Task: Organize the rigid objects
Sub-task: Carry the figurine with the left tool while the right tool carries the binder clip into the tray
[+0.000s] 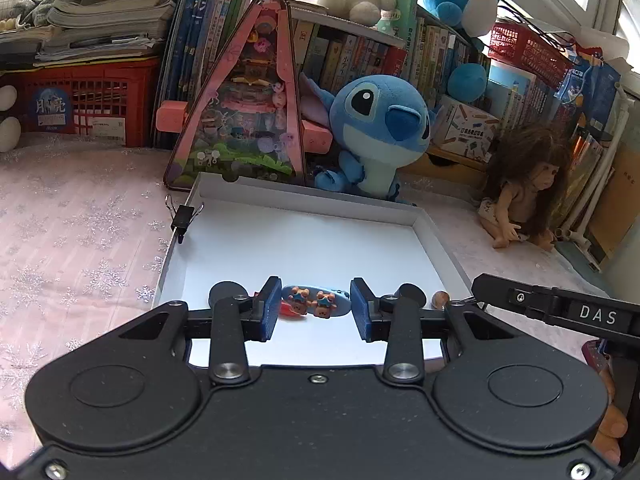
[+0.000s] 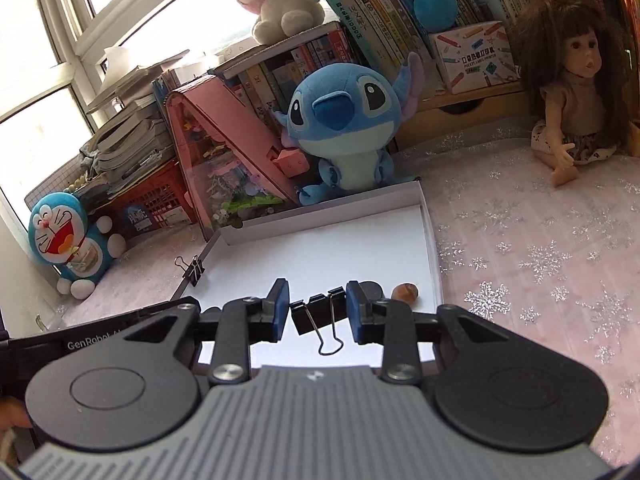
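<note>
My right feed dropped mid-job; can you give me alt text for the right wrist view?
The right gripper holds a black binder clip between its jaws over a shallow white box on a pink snowflake cloth. A small brown bead lies in the box, another clip grips its left rim, and a blue plush sits behind.

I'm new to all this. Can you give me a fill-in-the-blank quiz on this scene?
1. The right gripper is shut on a binder clip coloured ___.
2. The left gripper holds a blue hair clip bearing ___ little bears.
3. The plush toy behind the white tray is ___.
4. A second binder clip is clamped on the tray's ___ edge.
Answers: black; two; blue; left.
</note>
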`<action>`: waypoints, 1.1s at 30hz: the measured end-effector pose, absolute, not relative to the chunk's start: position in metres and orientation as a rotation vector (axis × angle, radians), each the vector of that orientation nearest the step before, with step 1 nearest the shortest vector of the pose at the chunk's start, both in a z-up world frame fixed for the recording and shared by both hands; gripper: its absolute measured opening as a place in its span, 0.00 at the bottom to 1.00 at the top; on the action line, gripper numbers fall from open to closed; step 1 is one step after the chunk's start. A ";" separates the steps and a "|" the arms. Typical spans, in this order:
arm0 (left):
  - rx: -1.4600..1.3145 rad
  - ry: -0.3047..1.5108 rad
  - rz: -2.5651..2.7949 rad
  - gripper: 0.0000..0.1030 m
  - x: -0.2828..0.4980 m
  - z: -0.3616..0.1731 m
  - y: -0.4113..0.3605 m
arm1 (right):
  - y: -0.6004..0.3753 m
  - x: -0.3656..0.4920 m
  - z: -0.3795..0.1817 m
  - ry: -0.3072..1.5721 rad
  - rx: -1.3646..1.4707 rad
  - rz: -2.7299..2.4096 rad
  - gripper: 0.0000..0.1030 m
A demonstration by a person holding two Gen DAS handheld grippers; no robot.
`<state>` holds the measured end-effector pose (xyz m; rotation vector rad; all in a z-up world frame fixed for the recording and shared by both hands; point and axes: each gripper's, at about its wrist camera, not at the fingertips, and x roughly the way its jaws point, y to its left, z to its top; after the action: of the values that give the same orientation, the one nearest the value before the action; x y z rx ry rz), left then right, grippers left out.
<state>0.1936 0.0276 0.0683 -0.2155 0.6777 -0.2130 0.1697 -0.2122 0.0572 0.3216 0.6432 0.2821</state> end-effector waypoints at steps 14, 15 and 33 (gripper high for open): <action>-0.177 0.714 -0.136 0.34 0.242 0.045 0.027 | -0.193 0.209 0.036 0.709 0.339 0.252 0.34; -0.171 0.718 -0.129 0.34 0.246 0.043 0.026 | -0.191 0.212 0.034 0.713 0.338 0.249 0.34; -0.090 0.763 -0.118 0.34 0.269 0.016 0.011 | -0.182 0.228 0.011 0.731 0.362 0.263 0.34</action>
<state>0.2694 0.0112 0.0157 -0.0896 0.7632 -0.1176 0.2280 -0.1821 0.0109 0.3624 0.7307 0.2631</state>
